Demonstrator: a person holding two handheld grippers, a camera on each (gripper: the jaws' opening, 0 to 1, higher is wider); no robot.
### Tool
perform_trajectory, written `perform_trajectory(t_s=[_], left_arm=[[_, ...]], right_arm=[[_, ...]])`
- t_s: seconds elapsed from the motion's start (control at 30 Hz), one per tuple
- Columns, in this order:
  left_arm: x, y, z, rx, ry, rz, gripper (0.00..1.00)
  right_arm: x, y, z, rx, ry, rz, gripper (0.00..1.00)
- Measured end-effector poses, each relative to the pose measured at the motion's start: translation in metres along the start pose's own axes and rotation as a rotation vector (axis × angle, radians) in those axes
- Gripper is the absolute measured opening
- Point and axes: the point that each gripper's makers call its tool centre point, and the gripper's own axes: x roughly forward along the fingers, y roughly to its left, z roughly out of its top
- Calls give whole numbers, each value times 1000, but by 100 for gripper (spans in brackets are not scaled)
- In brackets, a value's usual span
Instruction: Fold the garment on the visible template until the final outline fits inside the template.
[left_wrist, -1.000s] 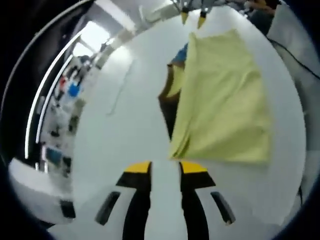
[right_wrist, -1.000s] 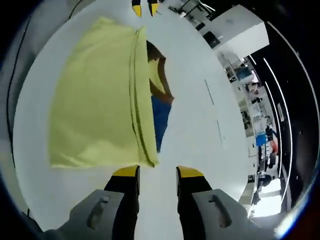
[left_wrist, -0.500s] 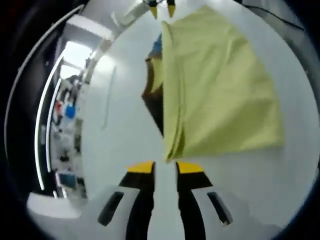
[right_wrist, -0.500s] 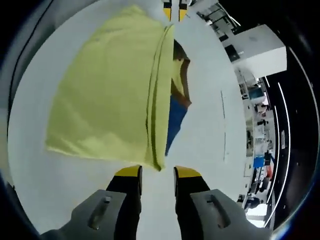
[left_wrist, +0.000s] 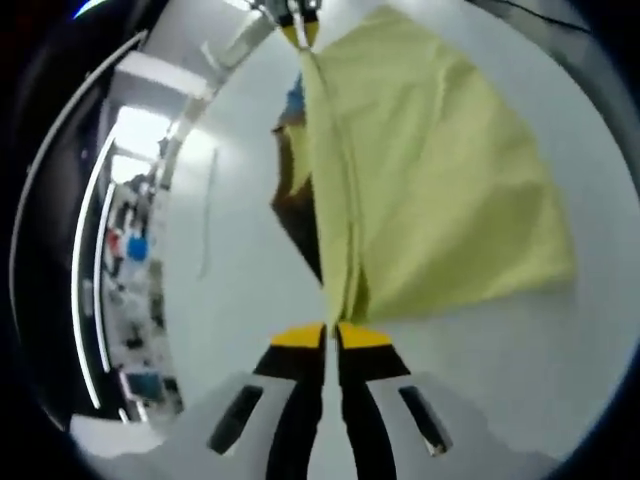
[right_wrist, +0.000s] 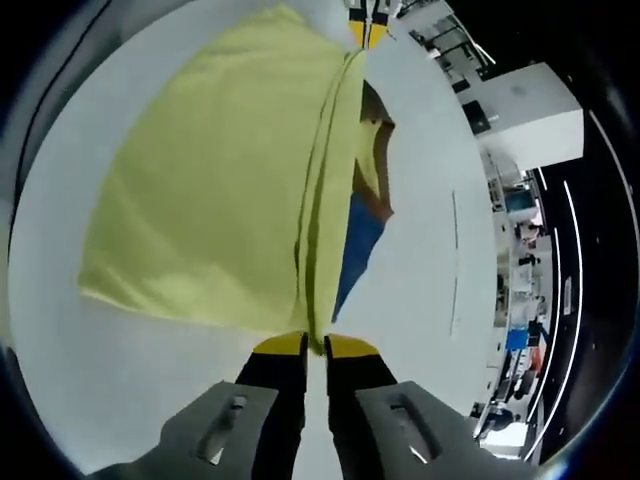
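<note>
A yellow garment (left_wrist: 440, 170) lies folded on a white table, with a folded edge running away from each gripper. My left gripper (left_wrist: 330, 335) is shut on the near corner of that folded edge. At the far end of the same edge my right gripper (left_wrist: 300, 30) shows small at the top of the left gripper view. In the right gripper view the garment (right_wrist: 220, 180) spreads to the left, and my right gripper (right_wrist: 314, 346) is shut on its near corner. A blue and brown template (right_wrist: 362, 225) peeks out from under the garment's right side.
The white table (left_wrist: 240, 290) stretches bare beside the fold, with a dark room and shelving lights (left_wrist: 120, 230) beyond its edge. A white cabinet (right_wrist: 525, 100) stands past the table's far side.
Both grippers have moved forward onto the garment's folded edge and gone from open to shut on its corners.
</note>
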Motion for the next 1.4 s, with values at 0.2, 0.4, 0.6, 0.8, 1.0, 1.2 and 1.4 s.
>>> perform_trajectory(t_s=[0.2,0.4,0.6,0.8,1.0,1.2,1.4], left_arm=[[0,6,3,-46,-6,-4,0],[4,11,3,-125,-9,-24,0],[-2,10,7,-87,-23,-36,0],[-9,-7,9,-27,-26,-66,0],[-12,-10,10,-8,-36,-64,9],[-2,-12,7,11,-17,-74,10],[7,-5,4,-1,-5,-70,0]], right_arm=[[0,-4,-1,32,-6,0,1],[-1,-11,-6,135,-18,-9,1],[2,-13,-8,195,-23,-4,1],[4,-13,-9,182,-17,-6,1],[4,-13,-10,189,-11,-5,1],[5,-14,-11,188,-10,-8,1],[4,-15,-11,192,-11,-12,1]])
